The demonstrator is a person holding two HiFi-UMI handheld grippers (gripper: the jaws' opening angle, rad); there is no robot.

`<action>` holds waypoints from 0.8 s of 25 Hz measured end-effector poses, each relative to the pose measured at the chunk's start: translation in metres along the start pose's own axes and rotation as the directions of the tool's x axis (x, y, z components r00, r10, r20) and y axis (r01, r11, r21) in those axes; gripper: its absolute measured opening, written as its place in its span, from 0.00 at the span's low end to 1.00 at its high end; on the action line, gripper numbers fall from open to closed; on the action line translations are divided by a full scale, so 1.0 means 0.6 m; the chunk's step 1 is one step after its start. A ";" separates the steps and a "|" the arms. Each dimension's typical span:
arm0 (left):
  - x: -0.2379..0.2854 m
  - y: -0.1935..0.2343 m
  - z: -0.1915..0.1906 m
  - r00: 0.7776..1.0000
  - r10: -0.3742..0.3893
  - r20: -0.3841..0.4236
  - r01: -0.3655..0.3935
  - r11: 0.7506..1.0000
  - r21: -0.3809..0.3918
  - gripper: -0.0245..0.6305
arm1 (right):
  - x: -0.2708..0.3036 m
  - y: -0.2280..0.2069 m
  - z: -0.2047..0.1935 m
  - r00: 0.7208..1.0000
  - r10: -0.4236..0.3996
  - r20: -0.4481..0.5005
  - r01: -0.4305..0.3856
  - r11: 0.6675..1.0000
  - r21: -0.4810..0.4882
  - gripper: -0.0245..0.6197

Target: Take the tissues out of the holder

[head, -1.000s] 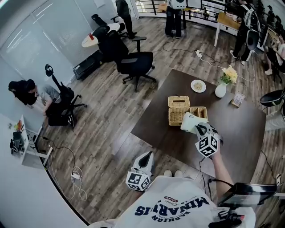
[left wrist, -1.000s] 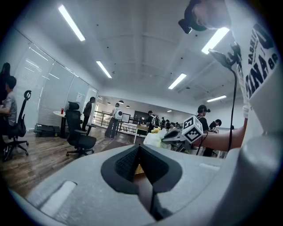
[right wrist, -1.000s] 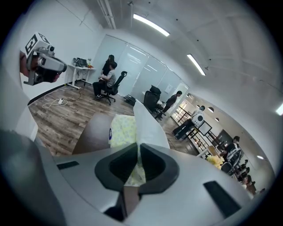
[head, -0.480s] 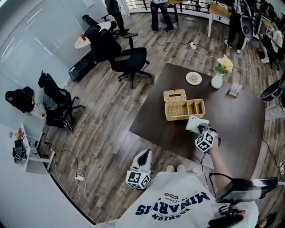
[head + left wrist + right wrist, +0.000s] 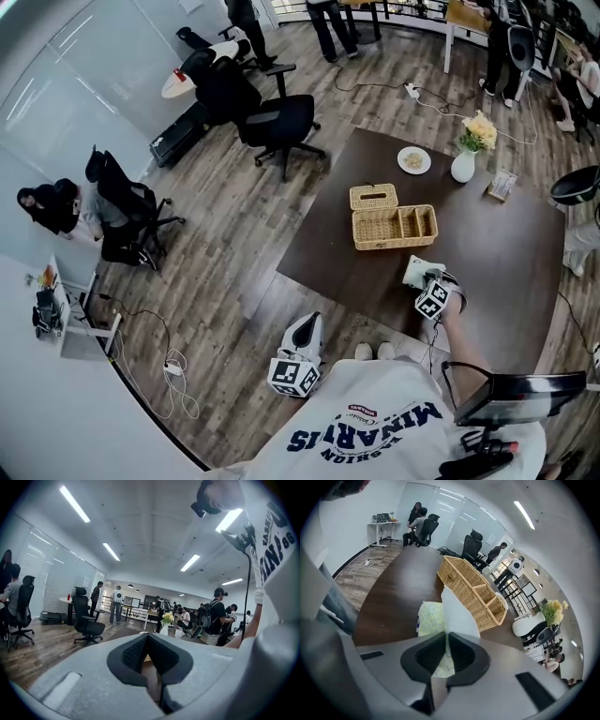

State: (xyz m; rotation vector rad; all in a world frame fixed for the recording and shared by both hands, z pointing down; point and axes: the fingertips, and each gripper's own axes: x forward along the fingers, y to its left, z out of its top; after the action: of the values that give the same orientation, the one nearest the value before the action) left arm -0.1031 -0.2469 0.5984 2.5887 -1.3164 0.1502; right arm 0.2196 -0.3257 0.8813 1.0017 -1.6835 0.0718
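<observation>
One tissue pack [image 5: 427, 618] betw. right jaws

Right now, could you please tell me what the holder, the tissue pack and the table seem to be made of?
The holder looks like woven wicker, matte tan, by its visible weave. The tissue pack seems soft printed plastic wrap, pale yellow-green, with white paper sticking out. The table is dark, smooth: wood or laminate.

left tongs [image 5: 148, 639]: level, jaws together | right tongs [image 5: 446, 638]: angled down, jaws clamped
</observation>
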 end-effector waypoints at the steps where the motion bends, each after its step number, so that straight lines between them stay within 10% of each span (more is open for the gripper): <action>1: 0.000 0.000 0.001 1.000 0.001 0.000 -0.001 1.000 0.001 0.04 | 0.005 0.006 -0.004 1.000 0.007 -0.002 -0.007 1.000 0.002 0.08; 20: -0.004 -0.001 0.011 1.000 0.006 0.005 -0.006 1.000 0.005 0.04 | -0.039 -0.041 0.008 0.989 -0.104 0.104 0.087 0.984 0.157 0.16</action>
State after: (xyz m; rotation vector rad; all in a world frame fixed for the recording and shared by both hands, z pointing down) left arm -0.1044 -0.2462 0.5916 2.5914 -1.3268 0.1487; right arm 0.2317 -0.3305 0.8499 1.2195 -1.7485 0.0836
